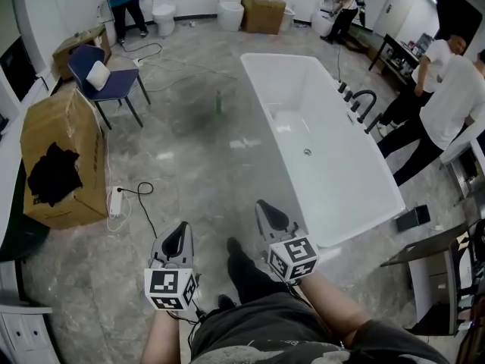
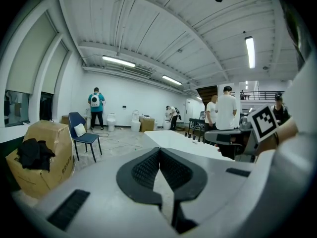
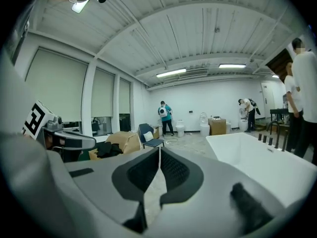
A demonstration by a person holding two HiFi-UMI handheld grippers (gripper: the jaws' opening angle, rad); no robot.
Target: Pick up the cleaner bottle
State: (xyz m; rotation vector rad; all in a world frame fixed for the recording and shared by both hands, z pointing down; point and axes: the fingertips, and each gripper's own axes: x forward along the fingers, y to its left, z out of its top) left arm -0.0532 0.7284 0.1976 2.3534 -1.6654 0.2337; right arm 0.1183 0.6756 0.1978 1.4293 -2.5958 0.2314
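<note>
Approach step I'd say, left gripper [image 1: 179,241] and right gripper [image 1: 271,217] both closed, empty. The cleaner bottle [image 1: 218,103] sits well off on the floor – get closer, open up

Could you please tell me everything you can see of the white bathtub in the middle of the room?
The bathtub is a long, white, glossy freestanding tub with rounded corners and a thin rim. It stands upright on the grey stone-look floor and runs away from the head camera at a slant. Inside, only a small round drain shows; otherwise it looks empty. A black curved tap with black knobs stands at its right edge.
</note>
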